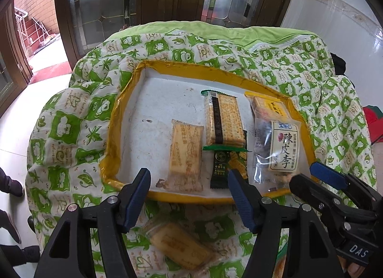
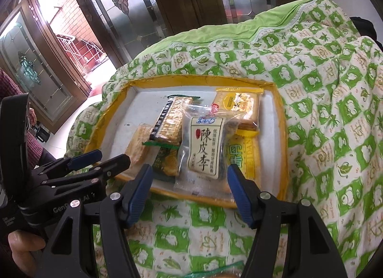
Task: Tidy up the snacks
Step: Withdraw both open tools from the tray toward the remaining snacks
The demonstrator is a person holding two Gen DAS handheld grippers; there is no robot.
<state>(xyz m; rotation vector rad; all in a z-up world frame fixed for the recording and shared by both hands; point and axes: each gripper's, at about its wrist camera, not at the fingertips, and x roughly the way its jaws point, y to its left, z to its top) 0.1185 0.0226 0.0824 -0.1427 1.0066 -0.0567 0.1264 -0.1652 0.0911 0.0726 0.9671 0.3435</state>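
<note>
While both grippers hover at the tray's near edge, left gripper (image 1: 189, 186) and right gripper (image 2: 190, 182) each have fingers spread apart, holding nothing. Yellow-rimmed tray (image 1: 124, 101) on the green quilt (image 1: 71, 122) holds cracker packs and a plum bag (image 2: 203, 148). One cracker pack (image 1: 178, 245) lies on the quilt outside the tray, near the left gripper

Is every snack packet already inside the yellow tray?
No, one cracker packet lies on the green quilt, outside the yellow tray.
</note>
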